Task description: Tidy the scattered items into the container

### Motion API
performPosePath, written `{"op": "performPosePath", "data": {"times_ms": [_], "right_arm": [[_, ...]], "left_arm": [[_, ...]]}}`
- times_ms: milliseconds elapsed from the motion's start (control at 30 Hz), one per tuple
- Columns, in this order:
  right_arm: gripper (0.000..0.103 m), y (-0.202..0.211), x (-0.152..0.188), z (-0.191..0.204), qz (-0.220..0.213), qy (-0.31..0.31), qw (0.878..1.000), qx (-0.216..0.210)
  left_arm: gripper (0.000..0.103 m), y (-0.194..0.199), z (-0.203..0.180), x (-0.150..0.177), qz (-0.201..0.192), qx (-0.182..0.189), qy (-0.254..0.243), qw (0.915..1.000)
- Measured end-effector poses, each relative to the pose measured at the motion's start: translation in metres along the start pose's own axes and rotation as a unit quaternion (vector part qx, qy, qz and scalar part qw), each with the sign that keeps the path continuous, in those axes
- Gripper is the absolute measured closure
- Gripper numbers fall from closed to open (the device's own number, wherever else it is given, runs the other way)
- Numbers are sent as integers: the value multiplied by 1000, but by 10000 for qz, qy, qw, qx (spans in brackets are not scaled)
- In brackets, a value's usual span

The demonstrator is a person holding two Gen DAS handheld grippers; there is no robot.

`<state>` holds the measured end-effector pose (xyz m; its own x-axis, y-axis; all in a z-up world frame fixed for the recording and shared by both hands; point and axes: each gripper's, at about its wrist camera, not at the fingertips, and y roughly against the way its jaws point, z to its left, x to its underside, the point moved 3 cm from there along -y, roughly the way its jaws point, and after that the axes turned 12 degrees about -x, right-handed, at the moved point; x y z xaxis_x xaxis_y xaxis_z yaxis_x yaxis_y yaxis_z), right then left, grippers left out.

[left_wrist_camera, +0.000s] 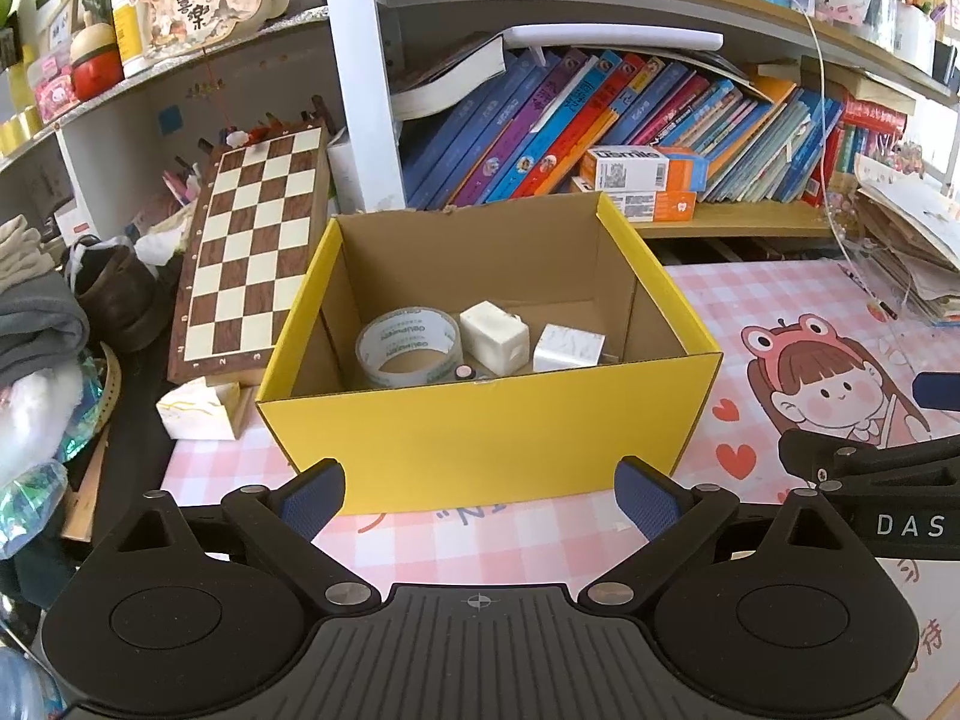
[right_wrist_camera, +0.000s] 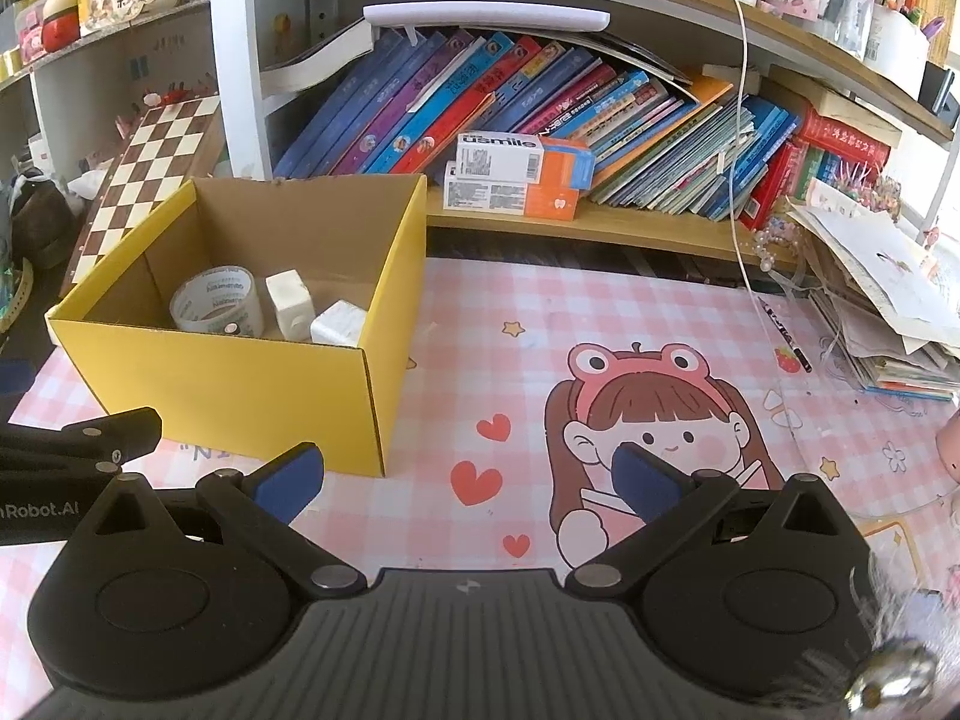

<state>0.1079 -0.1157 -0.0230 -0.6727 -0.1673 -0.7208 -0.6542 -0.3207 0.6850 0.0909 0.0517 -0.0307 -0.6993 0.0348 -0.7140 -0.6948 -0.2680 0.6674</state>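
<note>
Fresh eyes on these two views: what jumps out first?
The open yellow cardboard box on the pink checked cartoon desk mat, holding a clear tape roll and two white blocks. Behind it, a shelf of slanted colourful books; a wooden chessboard leans to its left. Both grippers, left and right, are open and empty.

Pink checked desk mat (right_wrist_camera: 480, 324) carrying yellow box (right_wrist_camera: 240, 384).

A pink checked mat (right_wrist_camera: 600, 312) with a cartoon girl (right_wrist_camera: 654, 420) covers the desk. Behind the mat, a wooden shelf (right_wrist_camera: 600, 228) holds leaning books (right_wrist_camera: 480, 102). Left of the books, a chessboard (left_wrist_camera: 252, 246) leans. Bright daylight falls on it all.
</note>
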Motion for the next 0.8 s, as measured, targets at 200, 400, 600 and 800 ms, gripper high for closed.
{"op": "performPosePath", "data": {"times_ms": [200, 400, 600, 800], "right_arm": [[0, -1, 0, 0, 27, -8, 10000, -3], [0, -2, 1, 0, 48, -16, 10000, -15], [0, -2, 1, 0, 60, -24, 10000, -4], [0, -2, 1, -1, 73, -33, 10000, 8]], "left_arm": [[5, -1, 0, 0, 37, 9, 31, 10000], [5, -2, 1, 1, 56, 9, 40, 10000], [4, -1, 0, 1, 54, 28, 43, 10000], [4, -2, 0, 1, 73, 72, 56, 9999]]}}
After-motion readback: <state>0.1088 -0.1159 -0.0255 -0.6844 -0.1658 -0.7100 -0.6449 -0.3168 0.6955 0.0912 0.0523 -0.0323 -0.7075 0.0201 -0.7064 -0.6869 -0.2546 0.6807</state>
